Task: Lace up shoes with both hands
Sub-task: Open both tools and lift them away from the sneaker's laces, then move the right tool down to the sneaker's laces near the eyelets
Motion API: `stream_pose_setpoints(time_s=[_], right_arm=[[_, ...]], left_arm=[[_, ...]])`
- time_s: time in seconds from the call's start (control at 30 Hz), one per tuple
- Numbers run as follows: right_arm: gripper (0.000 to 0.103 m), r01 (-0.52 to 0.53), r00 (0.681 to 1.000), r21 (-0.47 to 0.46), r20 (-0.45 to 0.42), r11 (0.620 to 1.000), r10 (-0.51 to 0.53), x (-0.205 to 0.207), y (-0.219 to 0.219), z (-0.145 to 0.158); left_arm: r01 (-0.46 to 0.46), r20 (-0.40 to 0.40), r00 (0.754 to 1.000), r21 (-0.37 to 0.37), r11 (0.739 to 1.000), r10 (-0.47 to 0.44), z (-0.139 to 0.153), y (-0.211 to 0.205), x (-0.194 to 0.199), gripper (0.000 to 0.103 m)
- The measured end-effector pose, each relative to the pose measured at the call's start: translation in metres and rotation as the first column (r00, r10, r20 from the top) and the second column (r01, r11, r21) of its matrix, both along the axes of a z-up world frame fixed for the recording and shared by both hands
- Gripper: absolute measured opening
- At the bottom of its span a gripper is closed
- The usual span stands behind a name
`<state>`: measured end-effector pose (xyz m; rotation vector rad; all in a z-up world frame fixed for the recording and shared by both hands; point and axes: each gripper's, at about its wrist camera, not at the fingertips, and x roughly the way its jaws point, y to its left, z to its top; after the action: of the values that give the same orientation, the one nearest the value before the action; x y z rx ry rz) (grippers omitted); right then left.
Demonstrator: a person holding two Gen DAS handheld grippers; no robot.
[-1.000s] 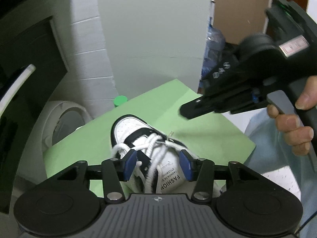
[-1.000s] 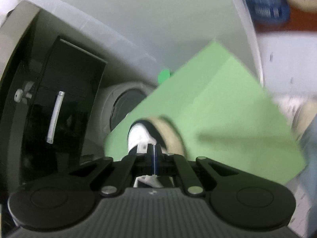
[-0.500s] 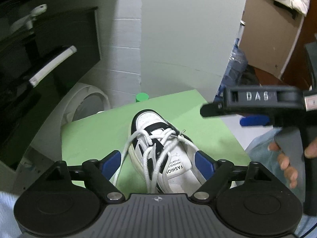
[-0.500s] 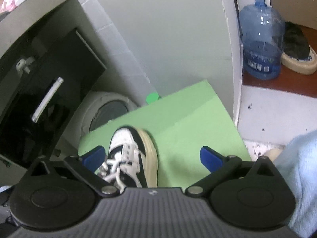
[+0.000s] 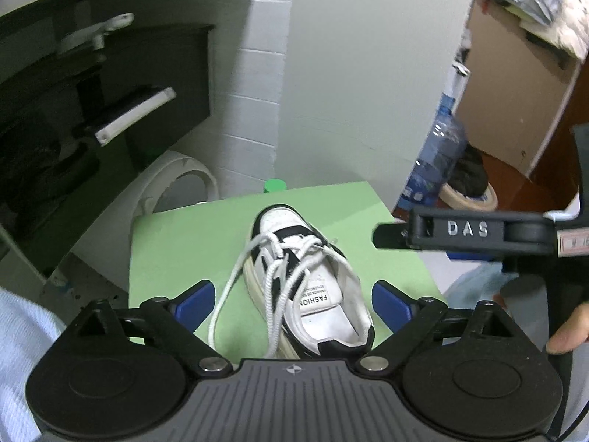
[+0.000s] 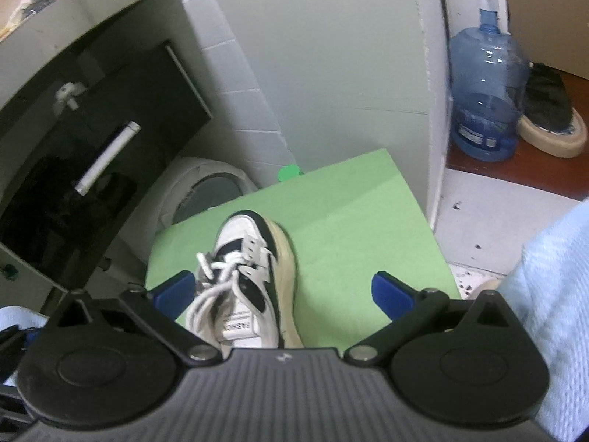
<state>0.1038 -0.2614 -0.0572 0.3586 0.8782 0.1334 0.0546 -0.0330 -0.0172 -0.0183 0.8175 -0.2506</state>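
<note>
A white and black sneaker [image 5: 313, 287] lies on a green mat [image 5: 184, 243], toe pointing away. Its white laces [image 5: 283, 258] are threaded loosely, and one long loop [image 5: 226, 287] trails off the left side onto the mat. My left gripper [image 5: 292, 300] hovers above the shoe's tongue, open wide, holding nothing. In the right wrist view the sneaker [image 6: 257, 276] sits at lower left with its laces [image 6: 217, 276] bunched. My right gripper [image 6: 281, 293] is open and empty above the shoe's right side. One of its fingers [image 5: 390, 235] shows side-on to the right of the shoe.
A green cap [image 5: 274, 185] and a white round appliance [image 5: 176, 184] stand behind the mat. A black cabinet [image 5: 55, 129] is at left, a blue water bottle [image 6: 486, 110] and a slipper [image 6: 552, 125] at right. A hand [image 5: 567, 331] holds the right gripper.
Both grippers have opened: the left from half open, the right from shut. Both have drawn back from the sneaker, so more of the shoe and mat shows. The laces lie loose.
</note>
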Motion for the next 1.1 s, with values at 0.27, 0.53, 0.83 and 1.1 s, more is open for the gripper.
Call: stream_pose_setpoints(time_s=[0.27, 0.53, 0.83, 1.1], right_arm=[[0.103, 0.048, 0.999, 0.082, 0.006, 0.995, -0.049, -0.017, -0.007, 0.006], [0.103, -0.017, 0.996, 0.063, 0.086, 0.998, 0.011, -0.024, 0.0, 0.026], [0.103, -0.027, 0.999, 0.094, 0.039, 0.995, 0.023, -0.008, -0.009, 0.042], [0.103, -0.286, 0.949, -0.167, 0.085, 0.943, 0.303, 0.012, 0.015, 0.064]], left_arm=[[-0.08, -0.005, 0.997, -0.036, 0.996, 0.08, 0.003, 0.013, -0.004, 0.096], [-0.083, 0.003, 0.997, -0.031, 0.996, 0.083, 0.004, 0.014, -0.006, 0.096], [-0.089, 0.013, 0.996, -0.048, 0.995, 0.09, 0.006, 0.016, -0.008, 0.096], [-0.101, 0.027, 0.994, -0.062, 0.993, 0.103, 0.008, 0.019, -0.01, 0.096]])
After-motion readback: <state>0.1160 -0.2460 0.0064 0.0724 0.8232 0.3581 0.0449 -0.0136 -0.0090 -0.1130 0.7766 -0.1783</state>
